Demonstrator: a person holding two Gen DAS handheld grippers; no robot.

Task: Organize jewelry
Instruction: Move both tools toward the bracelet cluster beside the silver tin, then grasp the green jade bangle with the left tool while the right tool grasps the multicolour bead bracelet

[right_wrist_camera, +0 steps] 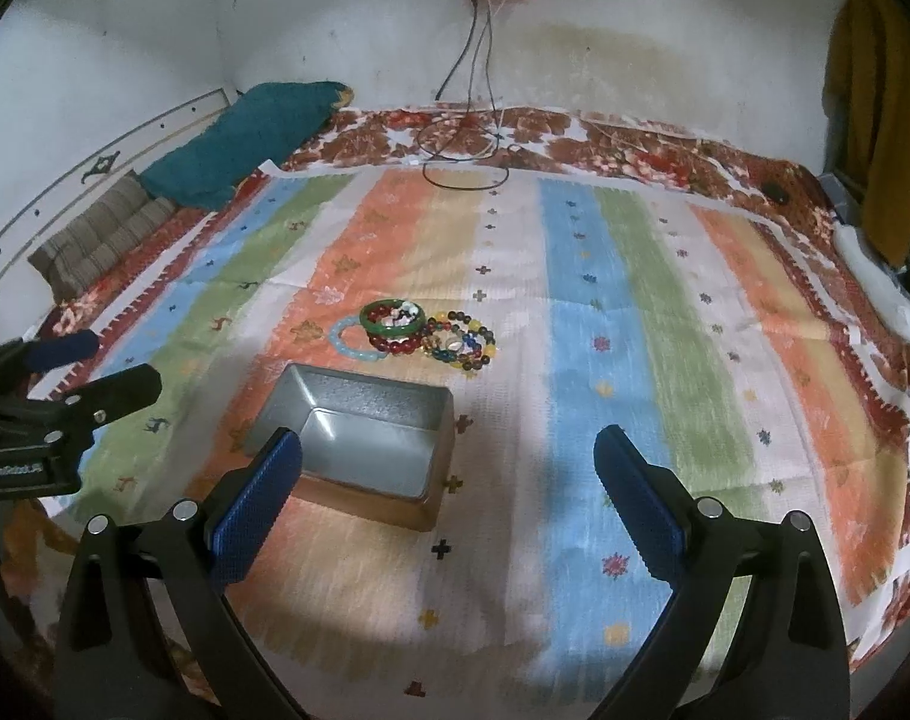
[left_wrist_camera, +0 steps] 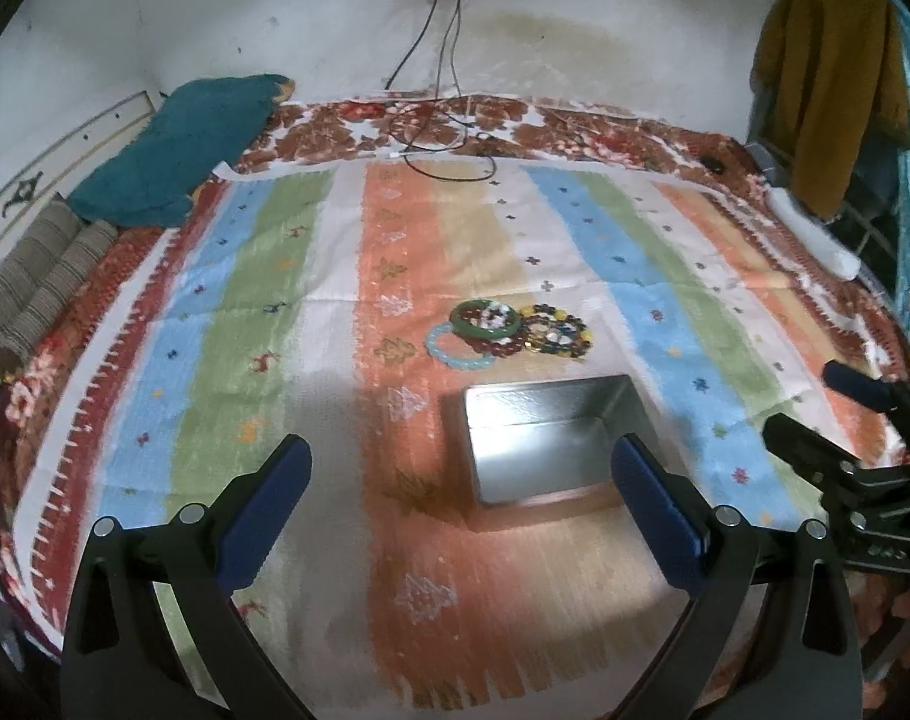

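A: Where are the beaded bracelets (right_wrist_camera: 426,334)?

B: In a small pile at frame centre, just above the empty grey metal tin (right_wrist_camera: 359,438). Both left tongs (left_wrist_camera: 461,480) and right tongs (right_wrist_camera: 449,474) are wide open, holding nothing.

A: How do they handle?

B: Probably light, round beads slippery; pinch one across its ring.

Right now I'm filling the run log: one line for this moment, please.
left claw: open, empty | right claw: open, empty | bracelets: piled on striped cloth | metal tin: open, empty

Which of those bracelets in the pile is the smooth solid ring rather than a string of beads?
The green bangle on top of the pile. It is one unbroken hoop; the pale blue bracelet, the red one and the multicoloured one are all beaded.
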